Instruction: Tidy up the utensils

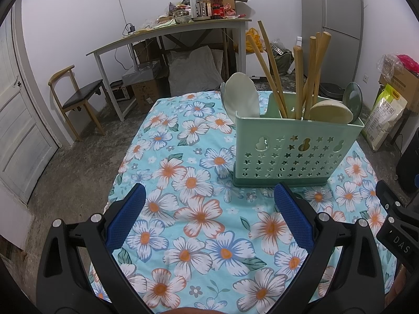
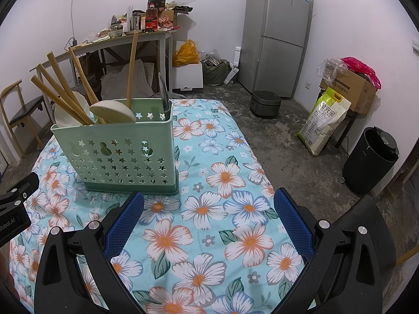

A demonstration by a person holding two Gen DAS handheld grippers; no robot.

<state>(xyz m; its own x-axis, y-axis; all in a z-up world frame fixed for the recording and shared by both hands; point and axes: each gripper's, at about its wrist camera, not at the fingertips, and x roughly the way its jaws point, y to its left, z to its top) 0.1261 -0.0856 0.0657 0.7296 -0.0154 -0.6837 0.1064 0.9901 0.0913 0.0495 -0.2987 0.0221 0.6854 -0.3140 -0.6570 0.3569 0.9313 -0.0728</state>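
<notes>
A pale green utensil holder [image 1: 293, 154] [image 2: 123, 151] with star cut-outs stands on the floral tablecloth [image 1: 199, 209] [image 2: 214, 209]. Several wooden-handled utensils [image 1: 309, 76] [image 2: 65, 89] and pale spoon heads [image 1: 242, 99] [image 2: 112, 111] stick out of it. A dark green spoon [image 1: 353, 98] stands at its right end. My left gripper [image 1: 209, 191] hovers open above the cloth, just short of the holder and left of it. My right gripper [image 2: 209, 196] is open too, near the holder's right corner. Nothing sits between either pair of blue pads.
Beyond the table lie a cluttered desk [image 1: 183, 26], a wooden chair [image 1: 76, 96], a fridge [image 2: 275, 34], a rice cooker [image 2: 264, 103], a rice bag [image 2: 324, 120], cardboard boxes [image 2: 353, 89] and a black bin [image 2: 369, 162]. The other gripper's body shows at the frame edges [image 1: 395, 225] [image 2: 13, 209].
</notes>
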